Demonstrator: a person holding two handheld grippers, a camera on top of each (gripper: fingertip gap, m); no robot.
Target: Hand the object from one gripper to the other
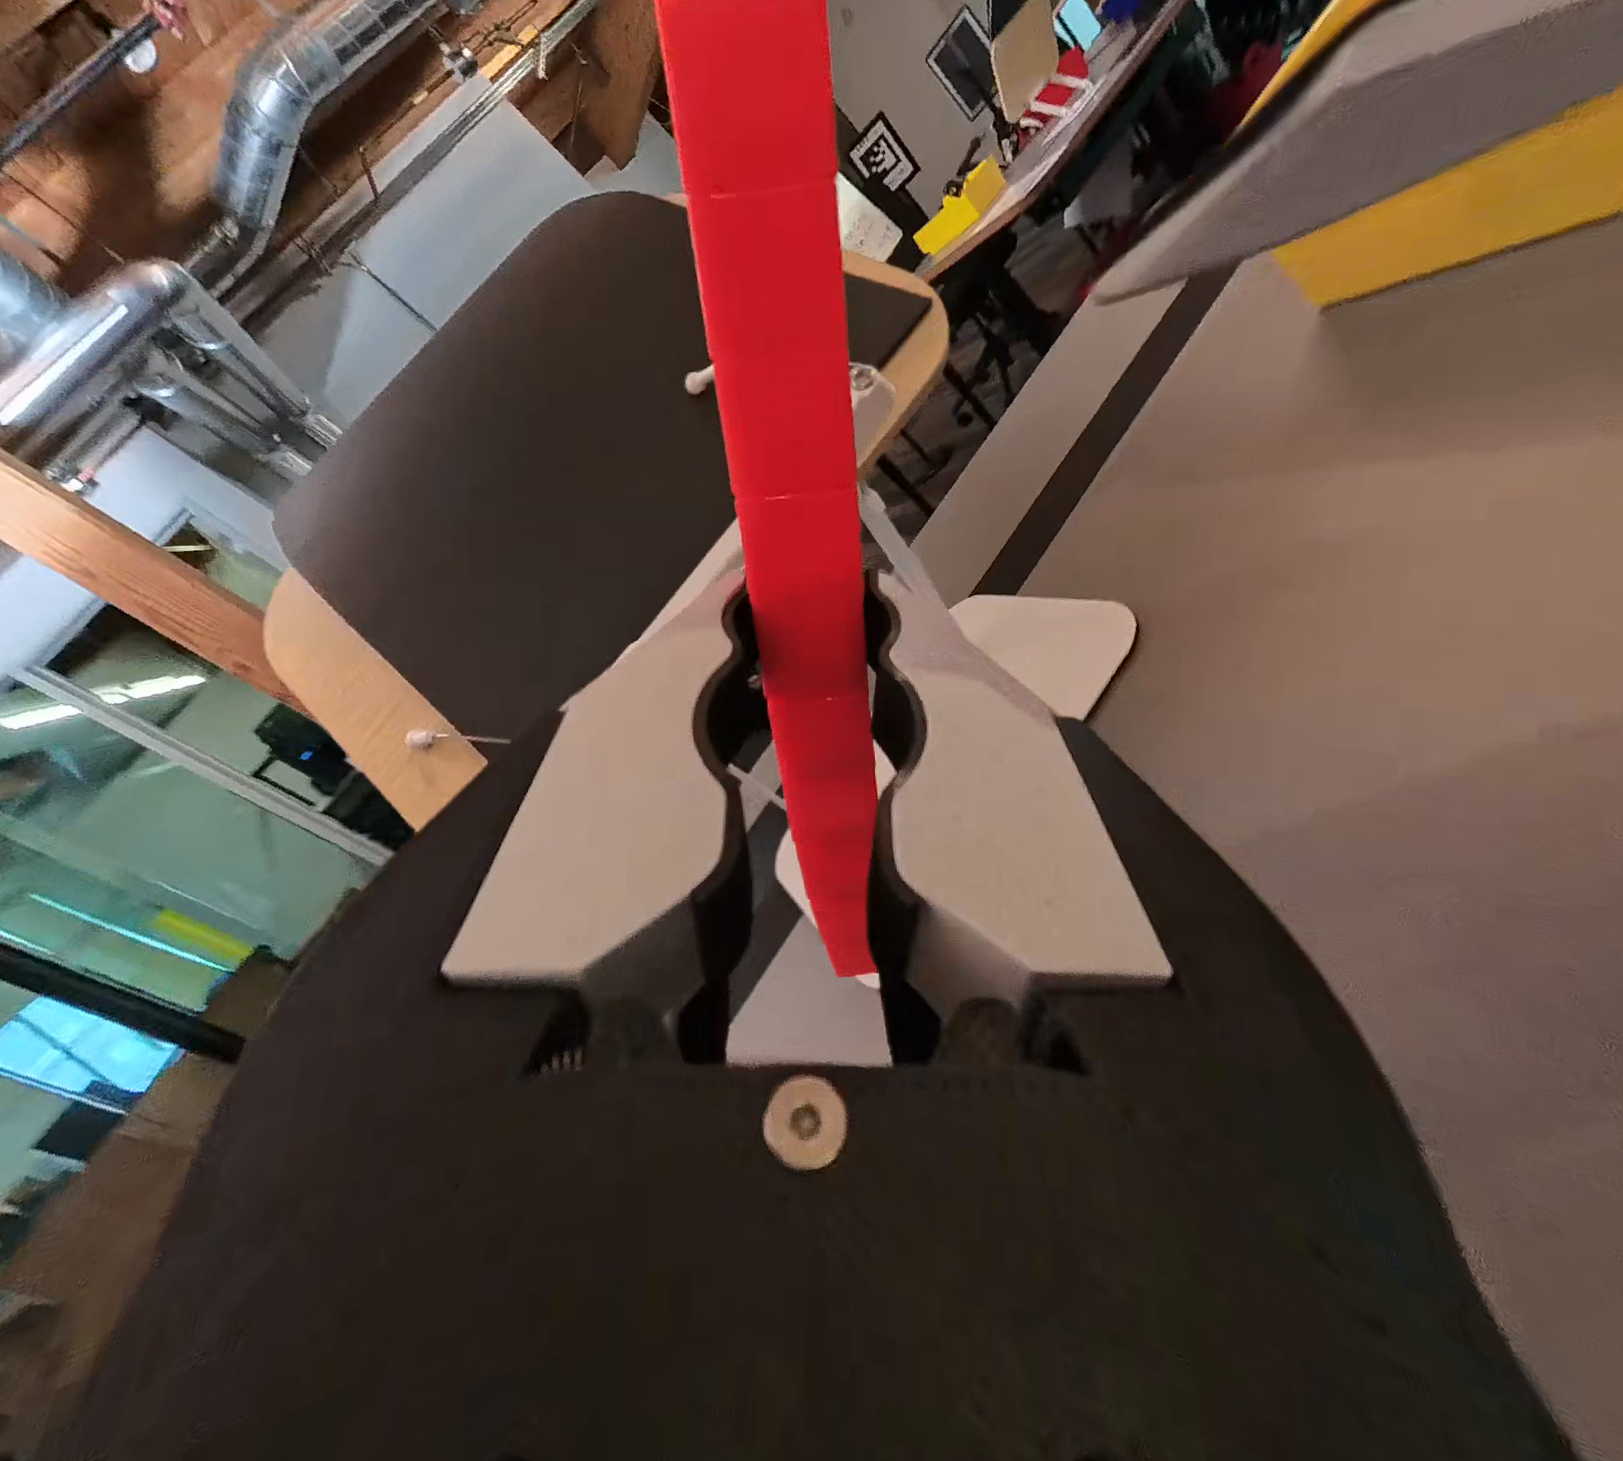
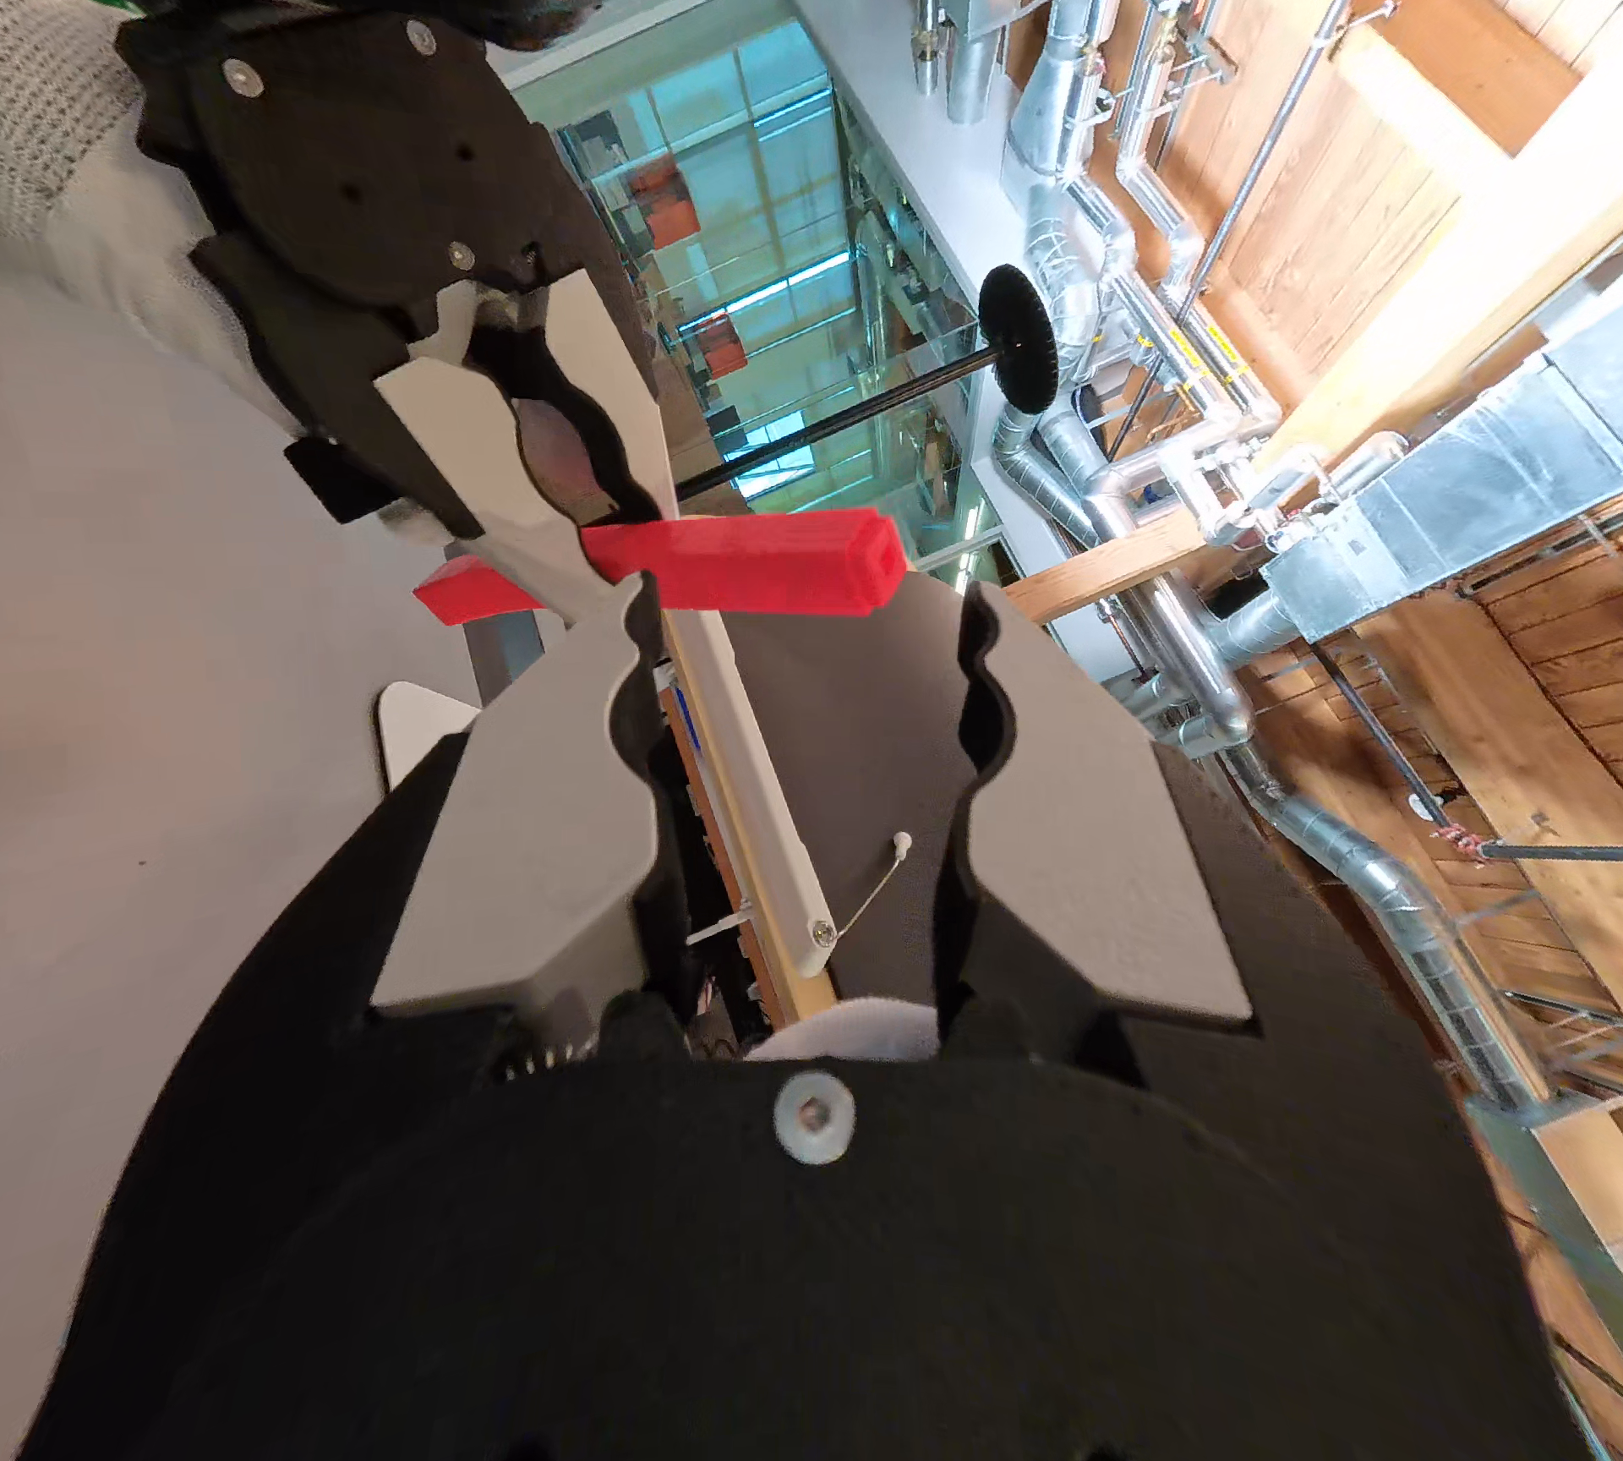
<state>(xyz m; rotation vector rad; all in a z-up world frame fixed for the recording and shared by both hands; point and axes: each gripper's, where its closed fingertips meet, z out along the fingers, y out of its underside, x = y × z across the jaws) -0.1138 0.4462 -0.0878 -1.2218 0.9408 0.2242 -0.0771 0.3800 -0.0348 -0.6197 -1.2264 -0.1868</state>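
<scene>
Two grippers, one object. Long red plastic bar of square section (image 1: 764, 330) sits clamped in the left gripper (image 1: 808, 611), held near its lower end, most of its length sticking out ahead of the grey fingertips (image 1: 694, 628). Right wrist view shows the same bar (image 2: 746, 571) lying across the frame, the left gripper (image 2: 606, 540) closed on it from the upper left. Right gripper (image 2: 804, 628) has jaws wide apart, nothing between them; the bar's free length sits just beyond its tips, not yet inside.

Judgement: step in hand is the receiving grasp. To do it well, advance the right gripper so the free red length seats well between its pads, square to them and clear of the left fingertips, then close firmly. The left should let go only after that.
</scene>
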